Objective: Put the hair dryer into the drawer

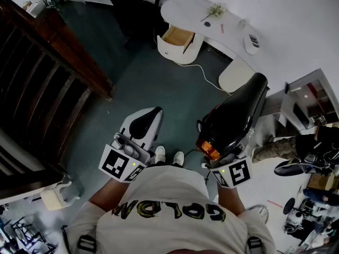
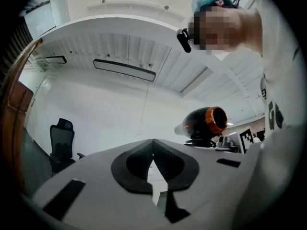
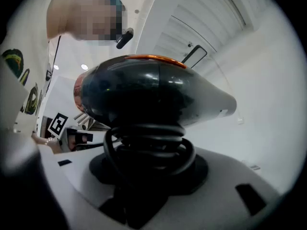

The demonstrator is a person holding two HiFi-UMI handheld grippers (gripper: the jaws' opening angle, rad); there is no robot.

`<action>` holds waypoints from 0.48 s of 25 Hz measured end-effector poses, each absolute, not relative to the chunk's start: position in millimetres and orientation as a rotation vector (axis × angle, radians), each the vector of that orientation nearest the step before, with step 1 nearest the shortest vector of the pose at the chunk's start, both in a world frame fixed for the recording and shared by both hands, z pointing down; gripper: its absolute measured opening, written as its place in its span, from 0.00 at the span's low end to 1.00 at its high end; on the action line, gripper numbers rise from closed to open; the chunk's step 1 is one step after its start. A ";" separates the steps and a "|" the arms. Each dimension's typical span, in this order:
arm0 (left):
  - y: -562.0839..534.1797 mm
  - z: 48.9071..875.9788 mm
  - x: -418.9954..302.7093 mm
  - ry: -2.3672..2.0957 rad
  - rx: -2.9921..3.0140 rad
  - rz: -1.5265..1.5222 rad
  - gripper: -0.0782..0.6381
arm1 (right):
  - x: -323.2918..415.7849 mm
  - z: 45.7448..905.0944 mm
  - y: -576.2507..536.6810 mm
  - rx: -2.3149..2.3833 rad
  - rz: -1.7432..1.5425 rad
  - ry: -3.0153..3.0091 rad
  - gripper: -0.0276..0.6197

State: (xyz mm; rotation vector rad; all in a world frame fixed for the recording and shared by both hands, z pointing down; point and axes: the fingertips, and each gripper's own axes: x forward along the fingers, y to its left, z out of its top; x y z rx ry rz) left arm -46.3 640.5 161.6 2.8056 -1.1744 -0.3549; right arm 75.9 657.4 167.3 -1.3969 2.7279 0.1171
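Note:
A black hair dryer (image 1: 235, 115) with an orange ring at its rear sits in my right gripper (image 1: 225, 155), low in the head view at right. In the right gripper view the jaws are shut on the dryer's handle (image 3: 144, 176), which has its black cord (image 3: 148, 147) coiled round it, and the dryer body (image 3: 144, 92) fills the frame above. My left gripper (image 1: 151, 118) is held beside it at left, shut with nothing between its pads (image 2: 139, 164); the hair dryer (image 2: 206, 121) shows to its right. An open wooden-lined drawer (image 1: 177, 37) stands in the white desk pedestal far ahead.
A white curved desk (image 1: 212, 20) carries small items and a plant. A dark wooden railing (image 1: 47, 83) runs along the left. A white cable (image 1: 204, 73) lies on the grey-green floor (image 1: 159, 83). A black office chair (image 2: 60, 140) stands further back. Equipment clutters the right side (image 1: 307, 157).

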 end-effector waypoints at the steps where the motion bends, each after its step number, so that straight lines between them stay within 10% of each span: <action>1: 640.6 163.5 -50.6 -1.173 2.802 -0.353 0.12 | 71.6 168.6 657.0 -1.395 0.117 2.729 0.40; 12: 626.8 170.0 -91.5 -1.171 2.785 -0.367 0.12 | 31.4 179.9 642.2 -1.388 0.058 2.741 0.40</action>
